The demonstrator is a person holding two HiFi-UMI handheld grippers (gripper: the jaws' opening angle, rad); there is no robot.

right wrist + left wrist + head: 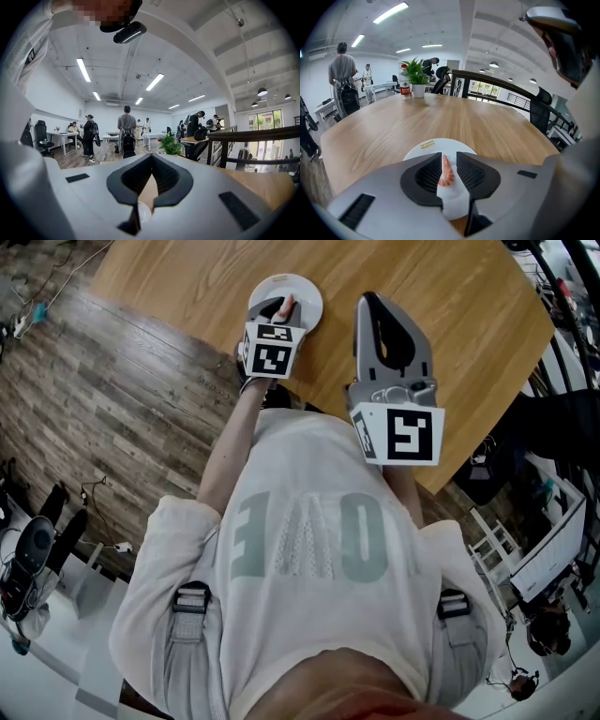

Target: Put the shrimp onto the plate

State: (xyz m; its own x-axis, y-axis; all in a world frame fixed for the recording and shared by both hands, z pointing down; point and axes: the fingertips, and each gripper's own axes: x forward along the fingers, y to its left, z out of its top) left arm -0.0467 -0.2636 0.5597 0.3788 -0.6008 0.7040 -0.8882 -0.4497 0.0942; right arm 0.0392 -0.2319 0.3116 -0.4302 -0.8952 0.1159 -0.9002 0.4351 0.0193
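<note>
A white plate (298,289) sits near the front edge of the wooden table (441,296). My left gripper (278,307) hovers over it with a pink shrimp (290,304) at its tips. In the left gripper view the shrimp (447,172) stands between the narrowly parted jaws of the left gripper (449,157), with the plate (423,146) just beneath. My right gripper (372,302) is to the right of the plate, above bare table. Its jaws meet at the tips in the right gripper view (151,158) and hold nothing.
At the table's far end stand a potted plant (415,75) and a water bottle (405,87). Black chairs (542,110) and a railing border the right side. People (342,70) stand further back. Wood floor (103,390) lies left of the table.
</note>
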